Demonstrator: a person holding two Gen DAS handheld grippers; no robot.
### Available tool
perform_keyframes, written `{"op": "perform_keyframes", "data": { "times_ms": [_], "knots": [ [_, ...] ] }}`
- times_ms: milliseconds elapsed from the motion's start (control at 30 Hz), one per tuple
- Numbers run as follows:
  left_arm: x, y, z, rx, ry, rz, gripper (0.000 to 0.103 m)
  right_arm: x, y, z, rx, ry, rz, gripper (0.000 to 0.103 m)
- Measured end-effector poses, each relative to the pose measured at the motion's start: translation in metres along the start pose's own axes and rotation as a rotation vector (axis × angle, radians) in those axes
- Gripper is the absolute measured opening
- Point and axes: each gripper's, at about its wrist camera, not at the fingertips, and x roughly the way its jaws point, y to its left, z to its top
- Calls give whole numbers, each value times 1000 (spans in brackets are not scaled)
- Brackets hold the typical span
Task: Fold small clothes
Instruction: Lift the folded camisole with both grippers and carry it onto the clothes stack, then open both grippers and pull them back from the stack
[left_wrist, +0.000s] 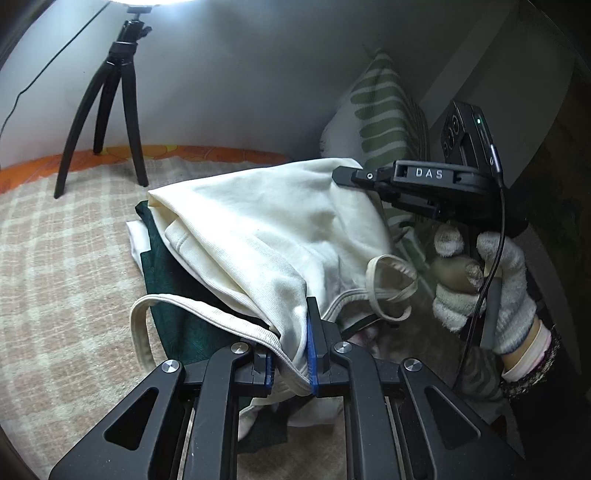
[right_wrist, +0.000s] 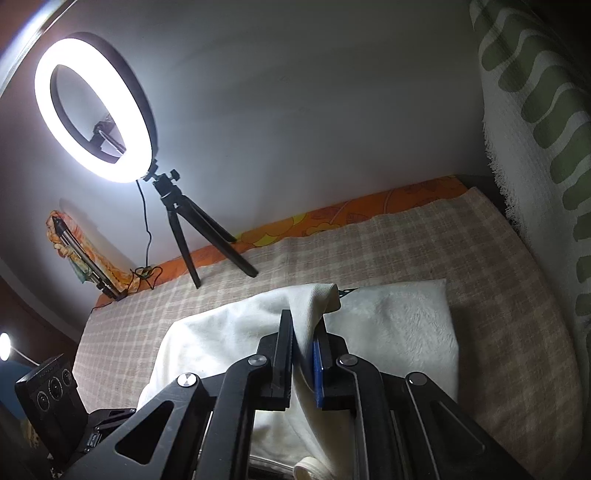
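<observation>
A cream strappy top (left_wrist: 266, 236) is lifted over a pile of a dark green garment (left_wrist: 173, 295) and a white one on the checked bed cover (left_wrist: 66, 280). My left gripper (left_wrist: 291, 350) is shut on the top's strap edge at the near side. My right gripper (left_wrist: 343, 173), held by a gloved hand, pinches the top's far right corner. In the right wrist view my right gripper (right_wrist: 304, 339) is shut on a fold of the cream top (right_wrist: 221, 343), which drapes below; a fluffy white folded garment (right_wrist: 406, 325) lies beyond it.
A ring light (right_wrist: 92, 110) on a black tripod (left_wrist: 107, 110) stands at the far edge of the bed by the wall. A green-and-white striped cushion (left_wrist: 384, 110) leans at the right. An orange sheet edge (right_wrist: 332, 221) runs along the wall.
</observation>
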Motion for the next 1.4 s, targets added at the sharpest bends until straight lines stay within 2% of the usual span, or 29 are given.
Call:
{"op": "perform_keyframes", "data": {
  "times_ms": [200,333,400,500,600,733,833,867,933,1067,1200,1300,1400],
  "knots": [
    [7,8,-3,-61,26,16,12,20,-17,-3,5,25,-31,7],
    [3,8,-6,-73,29,36,19,27,-17,-3,-18,34,-77,8],
    [2,6,-7,-71,40,59,28,29,-13,-3,-43,36,-128,15],
    [-2,7,-10,-64,45,83,31,28,-9,-3,-71,36,-204,19],
    [-10,8,-11,-53,41,123,38,22,-8,-4,-77,25,-243,26],
    [-21,6,-14,-30,41,164,38,12,-10,-6,-55,11,-287,32],
    [-34,2,-17,-3,31,193,39,3,-9,-7,-39,-2,-286,35],
    [-37,0,-17,3,28,198,40,-1,-7,-9,-41,-8,-287,36],
    [-44,-3,-18,10,16,206,54,-8,0,-12,-52,-17,-301,39],
    [-60,-11,-20,32,-15,217,55,-24,14,-19,-64,-45,-315,53],
    [-73,-18,-21,39,-37,227,64,-40,29,-28,-68,-71,-337,60],
    [-86,-22,-25,56,-55,245,71,-51,45,-35,-91,-90,-358,71],
    [-100,-25,-27,73,-74,261,73,-61,61,-43,-122,-111,-384,78]
  ]
}}
